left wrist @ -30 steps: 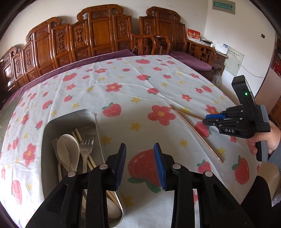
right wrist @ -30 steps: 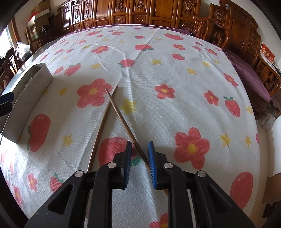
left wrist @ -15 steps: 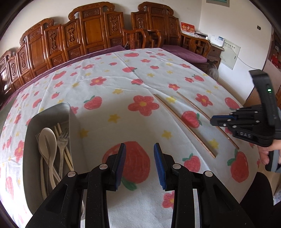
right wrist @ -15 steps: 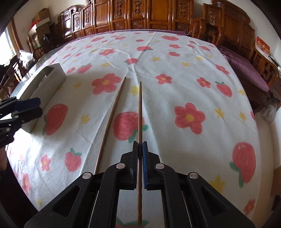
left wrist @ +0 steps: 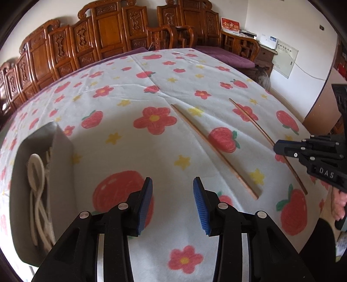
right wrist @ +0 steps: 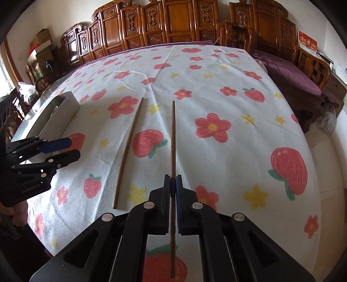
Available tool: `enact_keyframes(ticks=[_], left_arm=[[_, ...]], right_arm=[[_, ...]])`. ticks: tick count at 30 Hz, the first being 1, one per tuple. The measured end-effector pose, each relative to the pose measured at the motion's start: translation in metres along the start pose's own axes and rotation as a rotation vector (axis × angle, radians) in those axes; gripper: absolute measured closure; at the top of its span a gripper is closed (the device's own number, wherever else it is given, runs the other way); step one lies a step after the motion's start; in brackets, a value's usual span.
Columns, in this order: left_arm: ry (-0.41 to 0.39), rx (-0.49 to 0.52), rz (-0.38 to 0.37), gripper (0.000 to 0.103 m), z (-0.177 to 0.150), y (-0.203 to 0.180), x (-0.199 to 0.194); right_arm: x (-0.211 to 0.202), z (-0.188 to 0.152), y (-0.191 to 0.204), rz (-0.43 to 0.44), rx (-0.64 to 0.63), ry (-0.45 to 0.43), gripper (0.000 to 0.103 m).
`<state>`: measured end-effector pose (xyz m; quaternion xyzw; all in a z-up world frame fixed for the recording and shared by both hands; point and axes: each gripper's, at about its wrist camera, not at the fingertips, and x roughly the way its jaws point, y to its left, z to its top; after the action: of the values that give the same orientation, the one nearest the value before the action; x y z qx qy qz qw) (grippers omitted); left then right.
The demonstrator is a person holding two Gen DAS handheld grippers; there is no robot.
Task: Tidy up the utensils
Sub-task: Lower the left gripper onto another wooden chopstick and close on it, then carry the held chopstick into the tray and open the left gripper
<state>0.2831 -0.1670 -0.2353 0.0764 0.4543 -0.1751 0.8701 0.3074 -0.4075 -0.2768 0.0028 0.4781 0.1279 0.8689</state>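
Right hand-held gripper [right wrist: 172,180] clamped on chopstick [right wrist: 173,138] near its end; long overhang may pivot, slip; left hand-held gripper [left wrist: 172,188] apart, empty, just widened; second chopstick [right wrist: 128,151] on counter [right wrist: 227,91].

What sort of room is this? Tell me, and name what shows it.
Probably a home dining or sitting room: carved wooden chairs line the wall, a flower-and-strawberry tablecloth covers a big table, and a metal tray holds utensils.

Carved wooden chairs [left wrist: 112,28] line the white wall [left wrist: 282,19] — daylight.
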Motion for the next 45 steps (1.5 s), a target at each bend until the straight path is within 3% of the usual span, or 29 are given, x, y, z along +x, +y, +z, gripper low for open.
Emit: enact_keyframes(ticks=[14,23,31,45], left_arm=[[0.038,0.033,-0.043,0.066,0.044,-0.047,0.04],[0.087,0.055,0.004,0.066,0.045,-0.055,0.058],[0.1,0.028,-0.004,0.094,0.04,-0.043,0.053],[0.131,0.043,0.016,0.099,0.02,-0.04,0.036]], right_arm=[[0.006,-0.006,-0.038,-0.012,0.077,0.005,0.097],[0.007,-0.006,-0.035,-0.006,0.068,0.004,0.097],[0.007,-0.007,-0.03,0.004,0.053,0.005,0.097],[-0.002,-0.001,-0.014,0.027,0.018,-0.02,0.097]])
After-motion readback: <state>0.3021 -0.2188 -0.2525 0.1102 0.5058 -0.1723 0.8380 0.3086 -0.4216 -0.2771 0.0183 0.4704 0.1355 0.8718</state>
